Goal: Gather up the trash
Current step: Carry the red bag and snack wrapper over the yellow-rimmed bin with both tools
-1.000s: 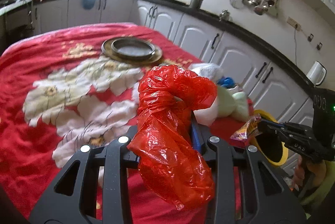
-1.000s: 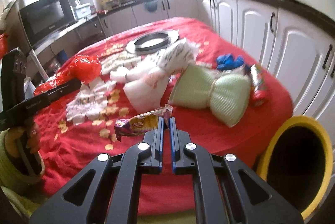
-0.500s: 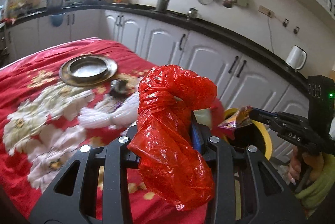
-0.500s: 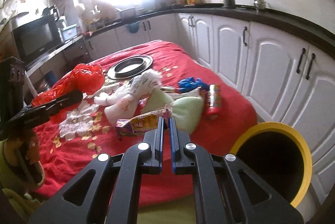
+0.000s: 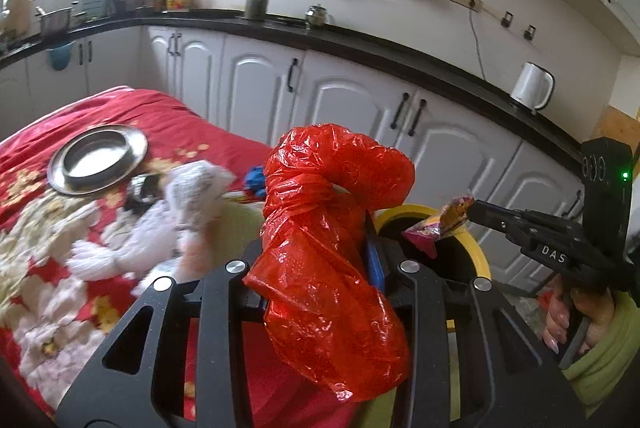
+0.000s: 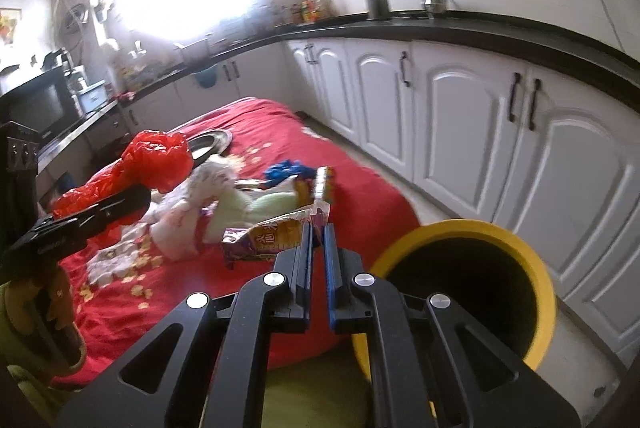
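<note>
The left gripper (image 5: pixel 320 248) is clenched on a crumpled red bag (image 5: pixel 332 252), which bulges above the fingers and droops below them. The right gripper (image 6: pixel 318 228) is clamped tight on the corner of a snack wrapper (image 6: pixel 272 236); the rest of the wrapper sticks out to the left of the tips. The yellow bin (image 6: pixel 536 268) stands on the floor at the near right corner of the bed, just beside it, mouth open.

Risks, as I judge them: the wrapper is pinched only by an edge, so a quick swing could tear it loose before it is over the bin. It also hangs off to the left, and if let go with the tips only at the rim it may land on the floor or the bed. The bag is bulky and springy; dropped off-centre it could catch on the rim and slide out. Both grippers head for one mouth, so they could knock together.

The surface is a red floral bedspread (image 6: pixel 360 164), soft and uneven, with more litter in the middle: a white wad (image 5: pixel 192 188), something blue (image 6: pixel 284 170), pale green cushions (image 6: pixel 256 208), and a metal plate (image 5: pixel 96 160) farther off. Around it is a kitchen: white cabinets (image 6: pixel 460 116) under a black counter along the right, a bright window at the far end, utensils on the wall.
</note>
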`<state>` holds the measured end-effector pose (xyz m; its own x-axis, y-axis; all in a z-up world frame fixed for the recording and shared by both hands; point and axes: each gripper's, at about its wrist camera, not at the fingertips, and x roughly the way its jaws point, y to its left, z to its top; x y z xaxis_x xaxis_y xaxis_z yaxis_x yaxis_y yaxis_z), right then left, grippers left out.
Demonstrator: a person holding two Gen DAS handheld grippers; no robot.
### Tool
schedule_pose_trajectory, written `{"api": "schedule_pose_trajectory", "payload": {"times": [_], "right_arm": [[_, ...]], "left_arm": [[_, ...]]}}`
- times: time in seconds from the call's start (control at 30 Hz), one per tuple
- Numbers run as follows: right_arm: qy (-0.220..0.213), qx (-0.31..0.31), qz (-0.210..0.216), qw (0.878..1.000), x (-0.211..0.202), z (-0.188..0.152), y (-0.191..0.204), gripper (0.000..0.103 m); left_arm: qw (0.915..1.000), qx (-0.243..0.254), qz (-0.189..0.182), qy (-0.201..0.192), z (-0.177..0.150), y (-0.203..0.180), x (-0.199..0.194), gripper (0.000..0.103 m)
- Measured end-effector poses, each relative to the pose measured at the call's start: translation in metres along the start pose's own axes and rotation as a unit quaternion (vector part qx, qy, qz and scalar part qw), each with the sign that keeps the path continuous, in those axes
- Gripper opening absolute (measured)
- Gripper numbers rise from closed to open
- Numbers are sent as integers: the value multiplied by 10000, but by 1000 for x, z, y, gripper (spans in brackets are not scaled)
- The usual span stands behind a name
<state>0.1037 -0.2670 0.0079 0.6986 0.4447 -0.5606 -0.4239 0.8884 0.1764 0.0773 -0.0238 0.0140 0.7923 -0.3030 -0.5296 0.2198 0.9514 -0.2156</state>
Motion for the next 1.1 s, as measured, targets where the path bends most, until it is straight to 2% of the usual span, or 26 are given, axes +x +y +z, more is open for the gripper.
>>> {"api": "schedule_pose_trajectory", "payload": {"times": [0.2,0.37,0.83,1.1], "right_arm": [[-72,153,-530,9985,-11,-7,-30,6],[-83,360,-777,9963,-15,-13,-52,6],[-96,713,-1446,9869,-24,-36,-101,6],[160,899,-1587,9831,-15,-55,-125,6]], "left_arm": [[9994,211,-211,157,0,-23,22,28],[9981,362,-364,327,-3,-41,39,28],[9914,803,-683,776,-11,-89,93,28],[9872,934,-771,1040,-18,-110,130,28]]}}
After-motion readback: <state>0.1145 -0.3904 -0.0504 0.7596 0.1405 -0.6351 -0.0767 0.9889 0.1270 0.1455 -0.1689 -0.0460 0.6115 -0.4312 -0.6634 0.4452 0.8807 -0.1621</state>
